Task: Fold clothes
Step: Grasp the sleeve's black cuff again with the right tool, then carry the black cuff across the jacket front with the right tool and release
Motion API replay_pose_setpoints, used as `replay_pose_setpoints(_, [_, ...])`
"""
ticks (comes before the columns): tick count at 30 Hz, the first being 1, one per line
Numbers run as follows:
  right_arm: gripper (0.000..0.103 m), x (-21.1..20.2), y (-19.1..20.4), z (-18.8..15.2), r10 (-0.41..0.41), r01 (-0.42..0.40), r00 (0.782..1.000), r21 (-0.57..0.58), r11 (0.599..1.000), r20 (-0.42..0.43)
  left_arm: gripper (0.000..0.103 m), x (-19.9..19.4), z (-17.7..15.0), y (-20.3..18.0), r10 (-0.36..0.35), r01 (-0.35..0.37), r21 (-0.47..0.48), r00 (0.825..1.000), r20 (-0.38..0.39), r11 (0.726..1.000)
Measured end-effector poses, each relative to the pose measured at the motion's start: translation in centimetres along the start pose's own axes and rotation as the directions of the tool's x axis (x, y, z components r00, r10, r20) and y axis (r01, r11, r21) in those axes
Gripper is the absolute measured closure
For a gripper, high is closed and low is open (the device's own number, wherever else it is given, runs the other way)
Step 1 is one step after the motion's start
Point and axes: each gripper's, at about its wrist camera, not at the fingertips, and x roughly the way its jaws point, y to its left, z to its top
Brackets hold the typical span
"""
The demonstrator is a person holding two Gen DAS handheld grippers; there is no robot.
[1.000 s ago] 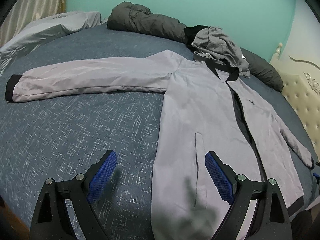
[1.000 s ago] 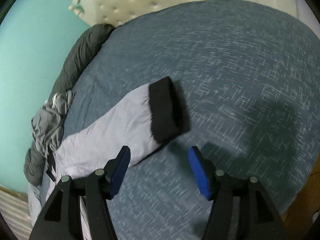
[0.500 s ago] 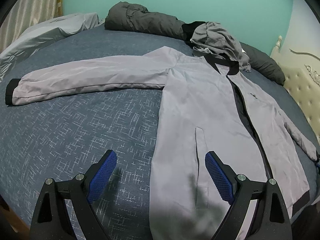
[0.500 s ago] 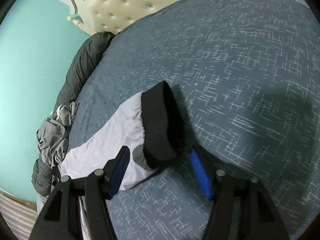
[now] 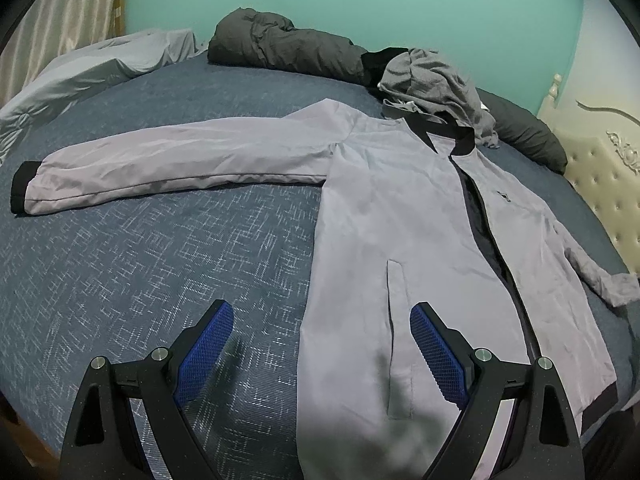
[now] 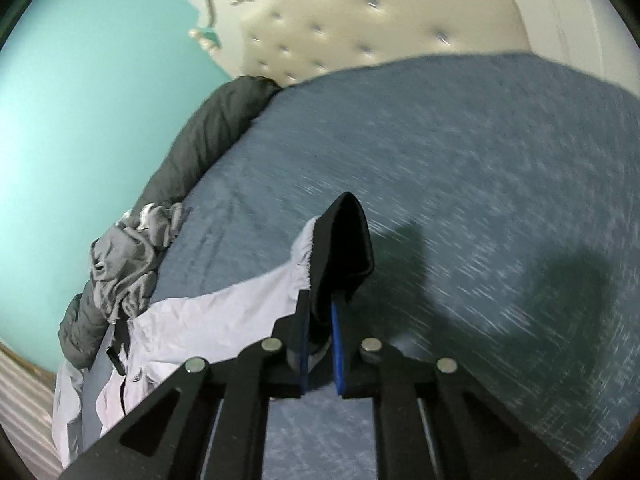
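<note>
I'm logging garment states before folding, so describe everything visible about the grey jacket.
The jacket is pale grey, thin and smooth like a light shell fabric, with black ribbed cuffs, collar and hem band. It lies face up on the blue bed, front slightly open showing dark lining, a slit pocket near the hem. One sleeve stretches flat sideways. The other sleeve's black cuff is pinched in the right gripper and lifted off the bed. A crumpled grey garment overlaps the collar. The left gripper is open over the hem.

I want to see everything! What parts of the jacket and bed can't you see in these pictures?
- Left wrist view: jacket hem, hidden behind left gripper.
- Right wrist view: cuff bottom, pinched inside right gripper.
- Right wrist view: bedspread pattern, motion-blurred.
</note>
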Motion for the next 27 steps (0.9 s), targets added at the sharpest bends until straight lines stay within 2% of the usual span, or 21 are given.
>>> replay_pose_setpoints(10, [0.095, -2.0, 6.5, 3.4, 0.061, -0.055, 0.997, -0.108, 0.993, 0.050, 0.010, -0.1, 0.1, 0.3, -0.013, 0.013, -0.020, 1.000, 0.002, 1.000])
replay_pose_setpoints(16, [0.095, -3.1, 14.4, 4.9, 0.165, -0.149, 0.985, -0.217, 0.965, 0.057, 0.010, -0.2, 0.3, -0.1, -0.031, 0.031, -0.016, 0.999, 0.011, 0.999])
replay_pose_setpoints(19, [0.095, -3.5, 20.3, 4.5, 0.255, -0.234, 0.967, -0.299, 0.925, 0.031, 0.010, -0.4, 0.3, -0.2, -0.039, 0.039, -0.016, 0.999, 0.013, 0.999])
replay_pose_setpoints(22, [0.095, -3.8, 26.5, 3.0, 0.350, -0.332, 0.936, -0.371, 0.867, -0.019, 0.010, -0.4, 0.4, -0.1, -0.049, 0.050, -0.019, 0.999, 0.017, 0.999])
replay_pose_setpoints(24, [0.095, -4.0, 31.0, 1.4, 0.407, -0.396, 0.911, -0.420, 0.817, -0.067, 0.010, -0.6, 0.5, -0.1, -0.055, 0.056, -0.023, 0.998, 0.024, 0.998])
replay_pose_setpoints(27, [0.095, -4.5, 37.1, -1.8, 0.491, -0.499, 0.858, -0.476, 0.724, -0.153, 0.010, -0.5, 0.7, 0.3, -0.063, 0.064, -0.036, 0.998, 0.025, 0.997])
